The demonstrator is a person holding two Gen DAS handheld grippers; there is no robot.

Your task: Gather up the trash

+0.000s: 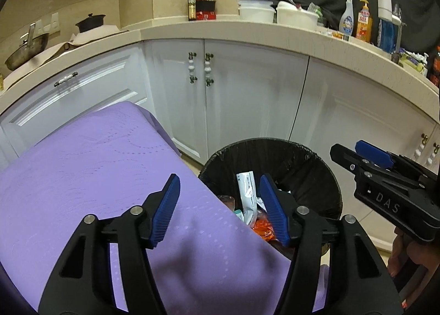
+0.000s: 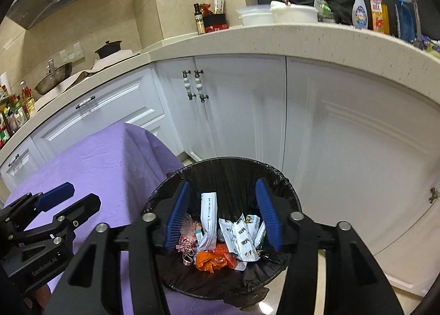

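Right wrist view shows both our grippers — right gripper (image 2: 222,214), left gripper (image 1: 218,209) — spread and empty over the bin (image 2: 288,191), so we'd back straight out.

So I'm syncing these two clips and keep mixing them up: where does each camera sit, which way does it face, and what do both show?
Left wrist: on the left hand-held gripper, angled down over the purple cloth and bin; jaws open, empty. The right hand-held gripper shows at right.
Right wrist: on the right hand-held gripper, looking into the bin at wrappers; jaws open, empty.
Shared: bin, cloth, white cabinets, countertop.
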